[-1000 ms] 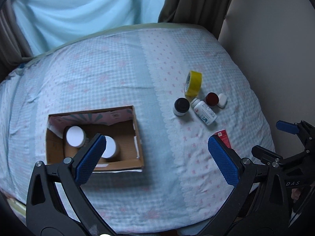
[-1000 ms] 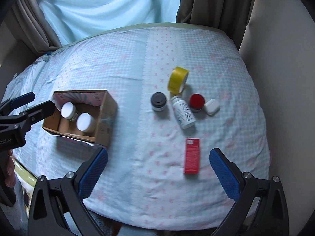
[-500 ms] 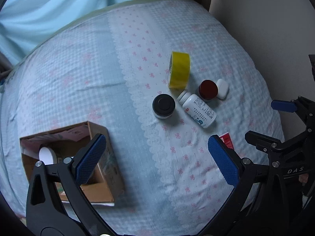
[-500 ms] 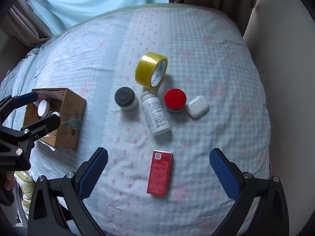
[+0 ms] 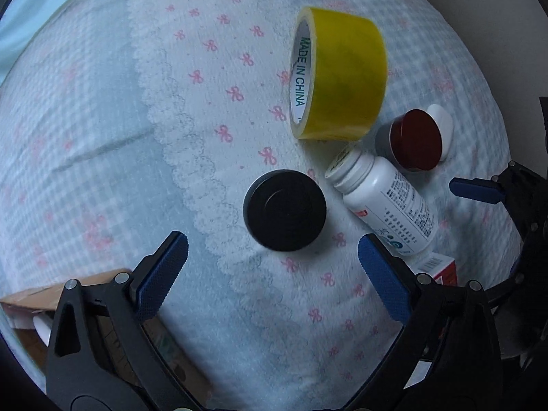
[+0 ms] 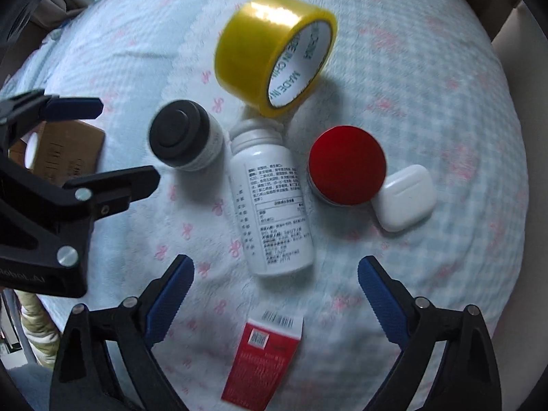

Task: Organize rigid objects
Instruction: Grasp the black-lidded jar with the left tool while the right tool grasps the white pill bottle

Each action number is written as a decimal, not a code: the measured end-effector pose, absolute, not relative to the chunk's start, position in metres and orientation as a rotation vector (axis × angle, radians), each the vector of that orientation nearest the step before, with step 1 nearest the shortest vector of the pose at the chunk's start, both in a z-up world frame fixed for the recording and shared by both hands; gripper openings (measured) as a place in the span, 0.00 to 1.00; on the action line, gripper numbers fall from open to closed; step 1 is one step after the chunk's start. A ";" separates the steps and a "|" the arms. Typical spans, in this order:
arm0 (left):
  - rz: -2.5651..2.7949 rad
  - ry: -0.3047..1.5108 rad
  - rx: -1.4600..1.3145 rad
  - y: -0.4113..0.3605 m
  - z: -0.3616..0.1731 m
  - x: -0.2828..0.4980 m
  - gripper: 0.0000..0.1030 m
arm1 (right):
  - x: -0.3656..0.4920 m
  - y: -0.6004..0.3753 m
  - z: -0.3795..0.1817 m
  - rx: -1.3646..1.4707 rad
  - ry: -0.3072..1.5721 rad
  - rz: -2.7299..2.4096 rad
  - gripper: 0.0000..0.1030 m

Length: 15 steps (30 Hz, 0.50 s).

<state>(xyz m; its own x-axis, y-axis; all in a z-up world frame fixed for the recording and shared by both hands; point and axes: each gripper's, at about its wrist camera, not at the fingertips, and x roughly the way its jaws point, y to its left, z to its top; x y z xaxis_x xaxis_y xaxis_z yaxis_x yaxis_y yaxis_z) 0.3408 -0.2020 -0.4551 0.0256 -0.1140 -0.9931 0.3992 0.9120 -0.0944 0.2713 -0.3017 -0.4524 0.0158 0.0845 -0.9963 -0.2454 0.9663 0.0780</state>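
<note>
A black-lidded jar (image 5: 284, 209) (image 6: 185, 140) stands on the bed, just ahead of my open, empty left gripper (image 5: 272, 274). A white pill bottle (image 6: 269, 202) (image 5: 387, 202) lies on its side ahead of my open, empty right gripper (image 6: 275, 294). A yellow tape roll (image 6: 274, 53) (image 5: 337, 75) stands on edge behind it. A red-lidded jar (image 6: 346, 164) (image 5: 412, 144) and a white earbud case (image 6: 406, 197) (image 5: 441, 125) sit to the right. A red box (image 6: 263, 359) (image 5: 436, 269) lies between the right gripper's fingers, below them.
A cardboard box (image 5: 44, 303) (image 6: 61, 154) with white-lidded jars sits at the left on the bed. The left gripper also shows in the right wrist view (image 6: 96, 144); the right gripper shows at the right edge of the left wrist view (image 5: 479, 188). A wall borders the right side.
Both grippers have moved forward and down toward the cluster of objects, which now looks much larger. The cardboard box has slid to the lower left edge. Both stay open.
</note>
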 end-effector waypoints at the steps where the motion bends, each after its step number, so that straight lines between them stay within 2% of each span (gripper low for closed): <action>1: -0.403 1.512 0.221 -0.203 -0.463 0.345 0.94 | 0.273 -0.299 -0.459 -0.154 1.534 0.253 0.89; 3: -0.403 1.535 0.213 -0.205 -0.476 0.350 0.93 | 0.275 -0.294 -0.471 -0.190 1.532 0.248 0.81; 6: -0.414 1.548 0.233 -0.208 -0.489 0.352 0.83 | 0.277 -0.289 -0.484 -0.176 1.536 0.232 0.73; 9: -0.421 1.559 0.245 -0.209 -0.497 0.352 0.80 | 0.279 -0.286 -0.490 -0.161 1.522 0.207 0.71; 12: -0.421 1.566 0.247 -0.208 -0.503 0.351 0.61 | 0.281 -0.283 -0.491 -0.154 1.503 0.183 0.67; 13: -0.418 1.566 0.249 -0.211 -0.504 0.353 0.60 | 0.283 -0.282 -0.491 -0.158 1.502 0.176 0.65; 15: -0.435 1.557 0.239 -0.212 -0.505 0.352 0.53 | 0.287 -0.280 -0.493 -0.158 1.512 0.175 0.54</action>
